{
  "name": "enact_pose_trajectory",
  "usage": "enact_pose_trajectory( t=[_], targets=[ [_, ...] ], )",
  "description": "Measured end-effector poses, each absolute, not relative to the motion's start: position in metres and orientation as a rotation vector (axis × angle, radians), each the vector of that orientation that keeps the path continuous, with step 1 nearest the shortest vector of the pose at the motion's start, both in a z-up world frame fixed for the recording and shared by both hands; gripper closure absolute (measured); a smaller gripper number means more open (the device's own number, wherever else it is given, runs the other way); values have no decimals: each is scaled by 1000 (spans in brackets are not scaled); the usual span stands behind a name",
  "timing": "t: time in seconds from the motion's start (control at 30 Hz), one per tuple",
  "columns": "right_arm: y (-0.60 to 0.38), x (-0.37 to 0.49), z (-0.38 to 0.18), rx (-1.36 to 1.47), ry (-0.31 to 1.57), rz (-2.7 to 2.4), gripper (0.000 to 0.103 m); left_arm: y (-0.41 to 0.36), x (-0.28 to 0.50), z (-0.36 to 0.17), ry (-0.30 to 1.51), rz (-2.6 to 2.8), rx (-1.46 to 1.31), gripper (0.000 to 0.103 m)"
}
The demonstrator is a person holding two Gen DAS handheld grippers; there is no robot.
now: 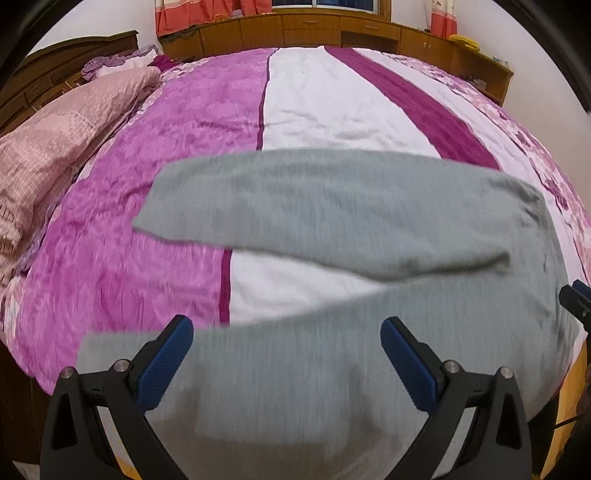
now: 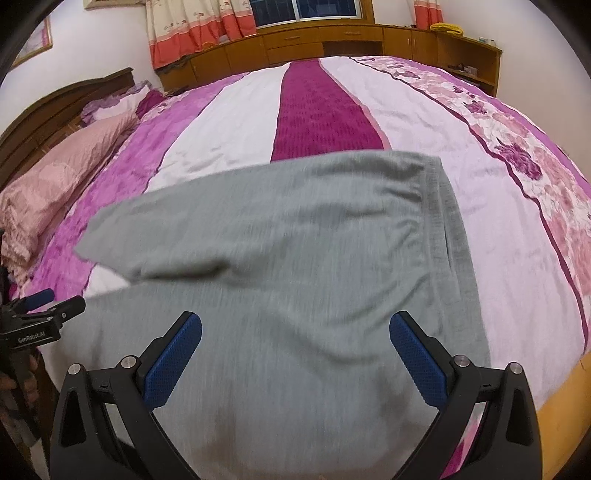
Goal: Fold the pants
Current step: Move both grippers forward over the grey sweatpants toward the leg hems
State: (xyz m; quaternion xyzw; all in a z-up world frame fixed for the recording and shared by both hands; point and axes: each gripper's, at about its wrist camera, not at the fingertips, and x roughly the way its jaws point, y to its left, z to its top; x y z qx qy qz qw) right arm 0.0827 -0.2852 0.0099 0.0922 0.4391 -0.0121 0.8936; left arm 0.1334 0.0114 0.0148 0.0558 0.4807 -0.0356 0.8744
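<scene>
Both grippers have jaws spread wide, nothing between the pads. Left gripper point(image 1: 286, 354) hovers over the near leg of the grey pants point(image 1: 332, 221); blue pads point(image 1: 164, 363) sit either side of the fabric below, contact with the cloth can't be confirmed. Right gripper point(image 2: 295, 350) is likewise wide, over the seat area of the pants point(image 2: 295, 258).

Pants lie flat on the striped bedspread point(image 1: 147, 166), legs running off to the left of both tools and splayed in a V: far leg ahead of the left gripper, near leg directly under it. Waistband point(image 2: 443, 229) is ahead and to the right of the right gripper, running away from it. Some motion blur on the fabric in both views.

From the right wrist view, the left gripper's tip shows at the far left edge, just beside the near leg. From the left wrist view, a bit of the right gripper pokes in at the right edge by the waist end.

Pink quilt point(image 1: 55, 147) is bunched well to the left, wooden cabinets point(image 2: 332, 40) beyond the bed, curtains point(image 2: 184, 29) above.
</scene>
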Motion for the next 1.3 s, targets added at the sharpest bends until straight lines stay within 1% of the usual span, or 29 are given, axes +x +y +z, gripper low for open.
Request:
enact_pose_trajectory(
  t=[0.17,0.37,0.67,1.17,1.3],
  targets=[
    [-298,114,16,200,916,-33,5,7,161,28,991,-112,110,0],
    [-311,144,13,216,942,-37,5,2,189,31,988,-127,116,0],
    [-328,184,8,179,977,-34,5,-2,233,16,1041,-170,130,0],
    [-356,251,4,103,1020,-62,5,-8,329,-7,1106,-270,181,0],
    [-361,269,-1,98,1039,-59,5,-9,354,-20,1118,-243,246,0]
  ],
)
